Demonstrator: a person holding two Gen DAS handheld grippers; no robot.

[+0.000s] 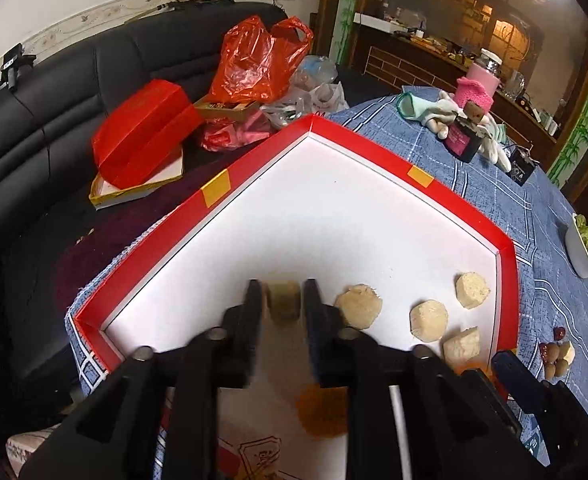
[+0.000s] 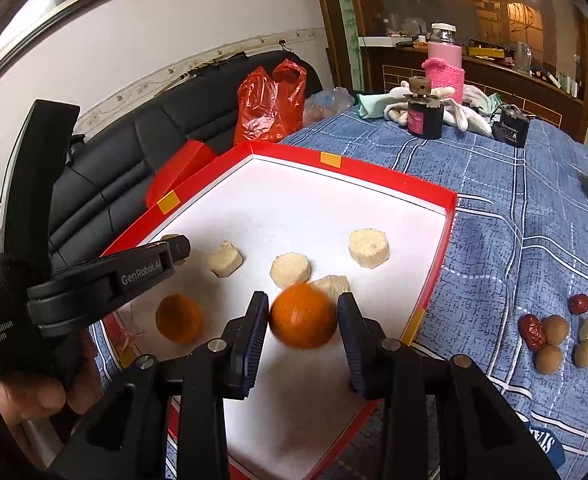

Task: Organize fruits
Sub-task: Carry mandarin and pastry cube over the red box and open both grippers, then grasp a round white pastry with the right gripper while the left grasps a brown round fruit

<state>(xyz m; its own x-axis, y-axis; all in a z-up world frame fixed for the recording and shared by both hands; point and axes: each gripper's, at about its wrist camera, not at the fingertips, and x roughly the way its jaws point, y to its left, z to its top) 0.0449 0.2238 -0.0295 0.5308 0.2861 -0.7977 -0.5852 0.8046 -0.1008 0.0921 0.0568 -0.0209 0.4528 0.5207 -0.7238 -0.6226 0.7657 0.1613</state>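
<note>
Two views follow; on the left wrist camera, the left tongs (image 1: 281, 300) stand slightly parted around a tan fruit chunk (image 1: 282, 301) on the white floor of a red-rimmed tray (image 1: 454, 196), the pads seeming just clear of it, with four pale chunks (image 1: 358, 306) lying toward the tray's right edge. On the right wrist camera, the right tongs (image 2: 302, 316) straddle an orange (image 2: 302, 316) near the tray's near edge, released: the right pad stands off it, while a second orange (image 2: 178, 318) sits by the left edge and red dates (image 2: 532, 331) and brown fruits lie on the blue-clothed counter (image 2: 514, 208) beyond the tray's right side.
</note>
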